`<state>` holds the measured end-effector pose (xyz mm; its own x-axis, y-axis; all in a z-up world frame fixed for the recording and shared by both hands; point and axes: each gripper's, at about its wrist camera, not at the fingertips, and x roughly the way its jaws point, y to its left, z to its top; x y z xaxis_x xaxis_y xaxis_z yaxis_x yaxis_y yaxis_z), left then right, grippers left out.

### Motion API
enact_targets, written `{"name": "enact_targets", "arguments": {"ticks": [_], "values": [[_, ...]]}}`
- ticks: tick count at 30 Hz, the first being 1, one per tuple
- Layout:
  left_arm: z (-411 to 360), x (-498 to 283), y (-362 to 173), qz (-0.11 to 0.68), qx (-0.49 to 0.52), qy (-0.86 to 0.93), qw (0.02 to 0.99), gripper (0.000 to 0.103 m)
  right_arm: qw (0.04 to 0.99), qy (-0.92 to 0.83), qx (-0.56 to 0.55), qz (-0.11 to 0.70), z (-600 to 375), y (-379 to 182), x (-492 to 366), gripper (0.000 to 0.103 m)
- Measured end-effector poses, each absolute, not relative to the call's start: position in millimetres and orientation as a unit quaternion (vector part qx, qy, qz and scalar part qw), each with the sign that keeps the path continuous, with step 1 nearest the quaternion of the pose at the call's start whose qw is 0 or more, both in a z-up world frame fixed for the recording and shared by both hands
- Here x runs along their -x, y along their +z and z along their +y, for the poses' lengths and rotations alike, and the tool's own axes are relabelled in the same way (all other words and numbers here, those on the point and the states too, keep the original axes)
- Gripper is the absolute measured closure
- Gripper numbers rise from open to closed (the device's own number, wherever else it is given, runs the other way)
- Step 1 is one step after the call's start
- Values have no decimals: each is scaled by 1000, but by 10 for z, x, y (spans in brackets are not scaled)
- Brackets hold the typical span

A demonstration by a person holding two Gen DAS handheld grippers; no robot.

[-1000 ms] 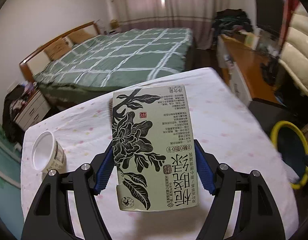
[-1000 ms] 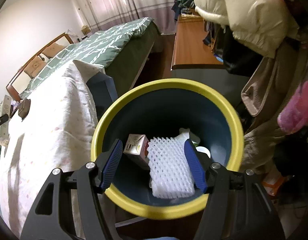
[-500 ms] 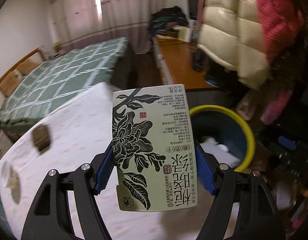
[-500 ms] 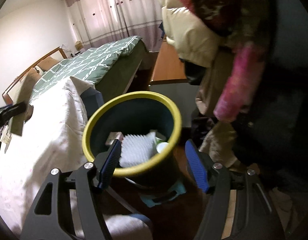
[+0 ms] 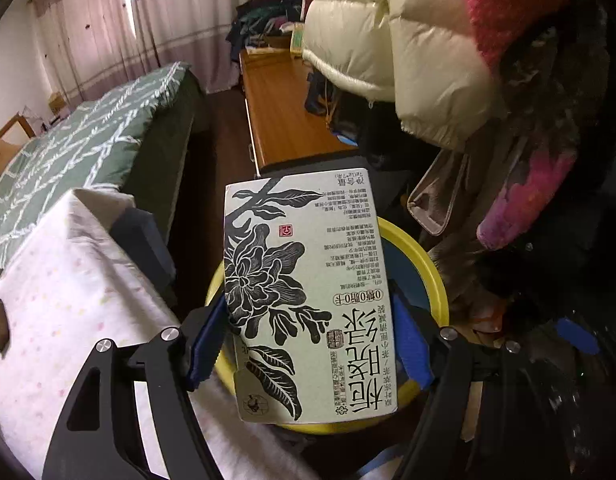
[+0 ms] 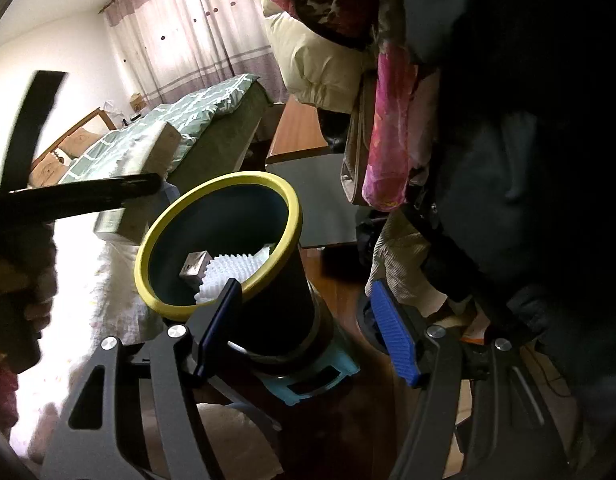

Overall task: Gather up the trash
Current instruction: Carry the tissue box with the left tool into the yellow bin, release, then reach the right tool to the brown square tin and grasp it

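- The carton (image 5: 308, 292) sits between the left gripper's (image 5: 308, 344) fingers, over the bin (image 5: 436, 280).
- The bin stands just right of the table (image 5: 68, 280), near the hanging coats (image 5: 408, 48).
- Foam net (image 6: 228, 276) and a small box (image 6: 194, 266) lie side by side in the bin, the box on the left.
- The right gripper (image 6: 308, 332) is at the bin's near right side, nothing between its fingers.
- The bed (image 5: 68, 152) lies far left, behind the table; the desk (image 5: 284, 120) is to its right.

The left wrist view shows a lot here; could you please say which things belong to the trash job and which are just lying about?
Job in hand:
tea carton, clamped in the left gripper
yellow-rimmed bin

Lying about:
bed
wooden desk
cream puffer jacket
tablecloth
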<state>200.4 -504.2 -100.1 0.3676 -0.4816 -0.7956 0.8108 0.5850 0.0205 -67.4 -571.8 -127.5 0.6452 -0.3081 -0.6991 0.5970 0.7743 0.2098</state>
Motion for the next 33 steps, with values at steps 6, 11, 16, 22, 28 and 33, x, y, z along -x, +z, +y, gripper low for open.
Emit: {"name": "enact_targets", "arguments": {"ticks": [6, 11, 16, 22, 28, 33], "values": [[-4825, -2141, -917, 380, -181, -389, 819, 10, 882, -245, -218, 337, -5676, -1317, 589, 39], [-4185, -2234, -582, 346, -128, -380, 848, 8, 884, -234, -214, 343, -5591, -1320, 462, 39], [-3244, -2321, -330, 295, -73, -336, 892, 5, 891, -216, -196, 347, -5400, -1246, 265, 39], [-2079, -2414, -269, 256, -46, -253, 932, 5, 898, -192, -168, 358, -5108, -1152, -25, 38], [-971, -2563, -369, 234, -34, -152, 960, 5, 906, -165, -139, 365, -4743, -1023, -365, 38], [-211, -2638, -515, 233, -23, -89, 968, 5, 911, -137, -115, 373, -4428, -948, -692, 37]]}}
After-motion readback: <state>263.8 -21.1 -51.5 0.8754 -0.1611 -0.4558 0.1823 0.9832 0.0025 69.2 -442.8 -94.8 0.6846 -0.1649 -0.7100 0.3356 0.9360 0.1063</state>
